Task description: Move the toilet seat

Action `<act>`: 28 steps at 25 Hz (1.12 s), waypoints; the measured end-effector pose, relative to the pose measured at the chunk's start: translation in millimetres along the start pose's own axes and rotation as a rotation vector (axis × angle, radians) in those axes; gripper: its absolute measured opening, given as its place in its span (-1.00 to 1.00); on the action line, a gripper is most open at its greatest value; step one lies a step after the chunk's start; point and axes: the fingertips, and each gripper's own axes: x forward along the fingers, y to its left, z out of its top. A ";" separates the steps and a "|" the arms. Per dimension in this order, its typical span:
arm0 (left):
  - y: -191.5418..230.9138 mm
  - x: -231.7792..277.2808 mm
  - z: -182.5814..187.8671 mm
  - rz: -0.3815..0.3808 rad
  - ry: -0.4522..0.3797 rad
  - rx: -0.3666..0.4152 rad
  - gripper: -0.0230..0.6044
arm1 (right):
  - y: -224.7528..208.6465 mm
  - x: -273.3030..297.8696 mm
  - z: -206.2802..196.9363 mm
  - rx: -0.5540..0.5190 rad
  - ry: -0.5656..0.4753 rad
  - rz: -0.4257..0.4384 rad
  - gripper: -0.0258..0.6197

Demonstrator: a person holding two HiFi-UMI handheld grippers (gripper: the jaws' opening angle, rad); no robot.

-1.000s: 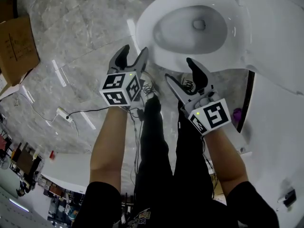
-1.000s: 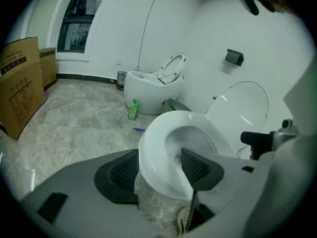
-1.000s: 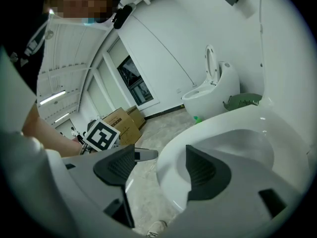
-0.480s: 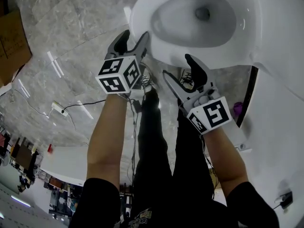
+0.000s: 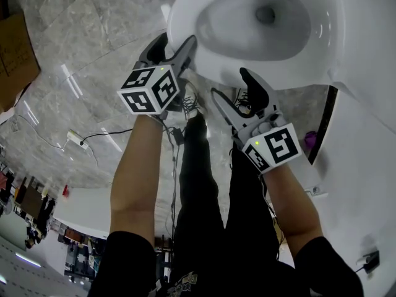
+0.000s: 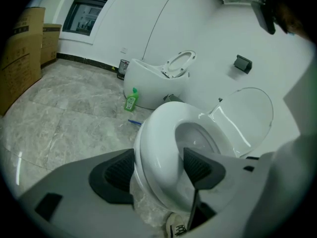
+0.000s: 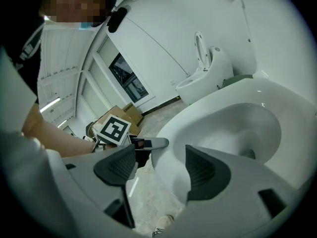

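The white toilet seat (image 5: pixel 180 23) lies flat on the bowl, and its lid (image 6: pixel 247 113) stands raised behind it. My left gripper (image 5: pixel 176 41) straddles the seat's front rim (image 6: pixel 158 133). One pad is outside the rim and the other is over the bowl opening. Its jaws are opening, with the rim between them, and I see no clear press on it. My right gripper (image 5: pixel 232 84) hangs open just under the front of the bowl (image 7: pixel 198 123), with nothing held between its fingers.
Cardboard boxes (image 5: pixel 15 48) stand at the far left, and a power strip (image 5: pixel 77 140) with its cable lies on the marble floor. A second toilet (image 6: pixel 153 76) and a green bottle (image 6: pixel 131 99) sit by the far wall. The person's shoes (image 5: pixel 192 107) are below the bowl.
My left gripper has moved forward and tilted, so its jaws now sit over the seat's front rim. The right gripper has hardly moved.
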 end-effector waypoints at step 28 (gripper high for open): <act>-26.3 -40.6 34.0 0.147 -0.039 -0.065 -0.31 | -3.8 -42.4 32.3 -0.021 -0.030 0.019 0.07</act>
